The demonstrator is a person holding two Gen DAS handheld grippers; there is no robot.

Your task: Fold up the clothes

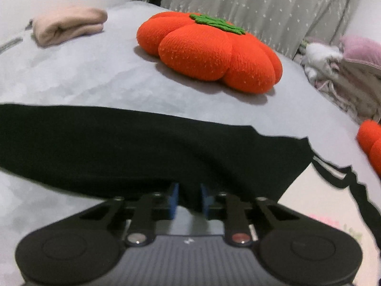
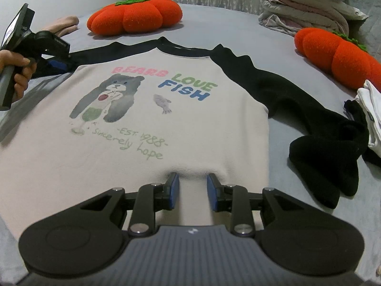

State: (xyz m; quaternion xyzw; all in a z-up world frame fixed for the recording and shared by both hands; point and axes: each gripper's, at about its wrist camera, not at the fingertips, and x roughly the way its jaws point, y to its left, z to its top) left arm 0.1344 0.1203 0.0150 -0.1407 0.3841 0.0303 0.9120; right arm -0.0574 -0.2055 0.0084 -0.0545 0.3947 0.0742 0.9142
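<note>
Right claw [image 2: 193, 189] pinching near hem of raglan sweatshirt [image 2: 147, 124], spread flat on bed [image 2: 214, 23]. Left claw [image 1: 189, 197] clamped on black sleeve [image 1: 142, 147]. Risk: thin grip slipping, skewing the fold.

My blue rubbery pads [image 2: 175, 190] sit on matt black plastic fingers with shiny metal pivot pins [image 2: 137, 228]. Beneath them lies the soft, fleecy cream-and-black cloth sweatshirt [image 2: 142, 143]; beyond its collar, a coarse-knit orange pumpkin-shaped cushion [image 2: 133, 17] on smooth grey sheet [image 1: 71, 76].
</note>
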